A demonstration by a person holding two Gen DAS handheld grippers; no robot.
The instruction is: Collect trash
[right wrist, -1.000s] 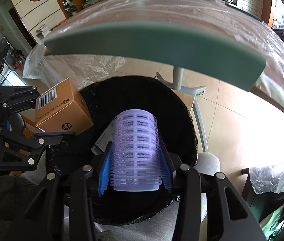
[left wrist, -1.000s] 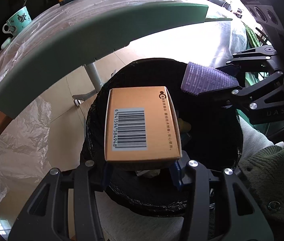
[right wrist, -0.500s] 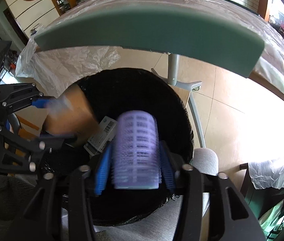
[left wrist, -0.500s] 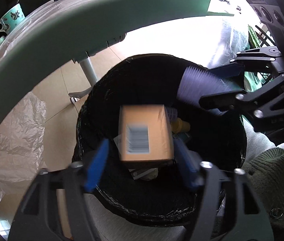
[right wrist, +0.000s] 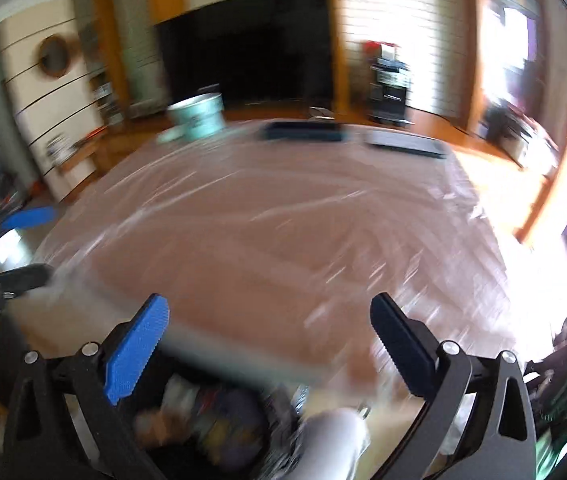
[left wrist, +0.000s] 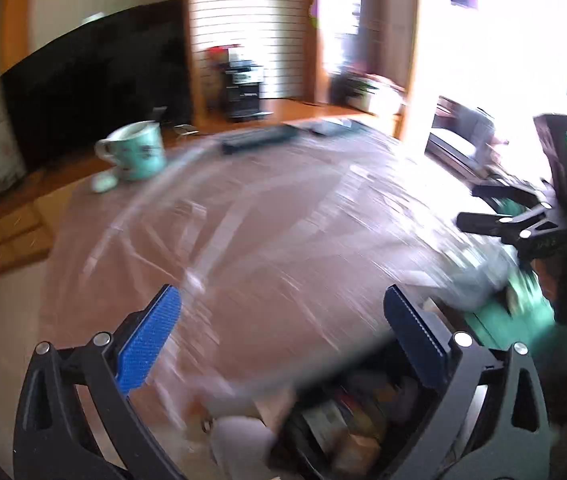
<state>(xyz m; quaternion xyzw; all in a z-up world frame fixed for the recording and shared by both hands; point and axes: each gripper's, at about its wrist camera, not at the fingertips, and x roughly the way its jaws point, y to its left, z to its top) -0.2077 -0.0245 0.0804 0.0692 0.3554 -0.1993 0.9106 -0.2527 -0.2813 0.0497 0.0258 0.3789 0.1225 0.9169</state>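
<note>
A: What takes up most of the view?

B: The desk (left wrist: 283, 240), a brown top under a clear plastic sheet (right wrist: 283, 216) that catches the light in streaks. Both wrist views are heavily smeared. Behind the desk stands a big dark screen (right wrist: 251, 44) against the wall.

A: And the trash?

B: It lies in the black bin (left wrist: 347, 432) below the near edge of the desk, at the bottom of both views. I can make out mixed packaging inside, and in the right wrist view something purplish (right wrist: 231, 420), but the blur hides what each piece is.

A: What sits on the desk?

B: At the far edge, a teal mug (left wrist: 139, 152) with a small pale thing just beside it, then a dark flat bar (right wrist: 303, 131) and a grey flat device (right wrist: 403, 142) to its right.

A: The grippers?

B: The left gripper (left wrist: 283, 328) has its jaws opening, spread wide, with nothing between the blue pads (left wrist: 149, 340). The right gripper (right wrist: 269, 330) is the same: jaws opening, wide apart, nothing between them. Each shows at the edge of the other's view: the right gripper at the right side of the left wrist view, the left gripper at the left side of the right wrist view.
</note>
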